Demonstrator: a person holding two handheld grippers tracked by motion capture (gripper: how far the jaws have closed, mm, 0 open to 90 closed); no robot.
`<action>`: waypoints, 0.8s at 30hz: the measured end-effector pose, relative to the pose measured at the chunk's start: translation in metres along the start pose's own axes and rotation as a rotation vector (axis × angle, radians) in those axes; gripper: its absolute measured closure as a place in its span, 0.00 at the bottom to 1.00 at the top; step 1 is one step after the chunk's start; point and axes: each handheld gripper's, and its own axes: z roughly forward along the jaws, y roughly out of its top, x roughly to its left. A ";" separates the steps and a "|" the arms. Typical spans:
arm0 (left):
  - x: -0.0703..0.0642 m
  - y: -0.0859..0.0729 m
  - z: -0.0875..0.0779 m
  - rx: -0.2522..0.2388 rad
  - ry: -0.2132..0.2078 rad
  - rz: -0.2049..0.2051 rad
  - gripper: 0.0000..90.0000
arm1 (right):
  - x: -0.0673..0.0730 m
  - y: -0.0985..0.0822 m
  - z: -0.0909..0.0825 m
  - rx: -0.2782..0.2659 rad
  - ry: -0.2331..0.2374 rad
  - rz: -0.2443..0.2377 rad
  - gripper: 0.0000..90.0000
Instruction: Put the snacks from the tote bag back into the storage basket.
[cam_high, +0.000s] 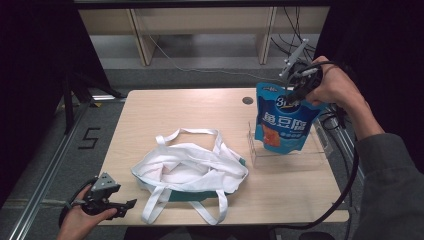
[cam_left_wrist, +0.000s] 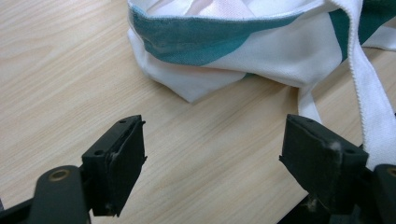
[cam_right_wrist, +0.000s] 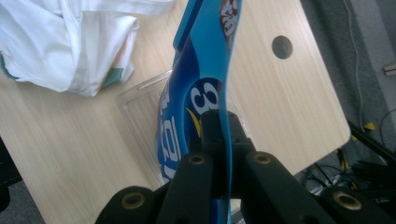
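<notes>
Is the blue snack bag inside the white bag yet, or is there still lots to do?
Not yet. Done: the right gripper has pinched the top of the blue snack pouch. In hand: the pouch hangs over the clear plastic tray. Left, probably: carrying it to the white and green cloth tote bag, where the open left gripper waits.

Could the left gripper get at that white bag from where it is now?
Probably yes. The left gripper stands open over bare table, and the white bag lies just ahead of its jaws with nothing between them.
</notes>
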 end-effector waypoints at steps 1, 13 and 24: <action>0.000 0.000 -0.001 0.011 0.002 0.004 0.23 | 0.001 0.000 0.002 -0.001 -0.003 0.001 1.00; -0.001 0.000 0.000 0.013 -0.006 -0.004 0.23 | 0.005 -0.009 0.025 -0.007 0.043 -0.001 1.00; -0.002 0.000 0.002 0.014 -0.002 -0.003 0.23 | 0.011 -0.018 0.040 -0.027 0.077 0.005 1.00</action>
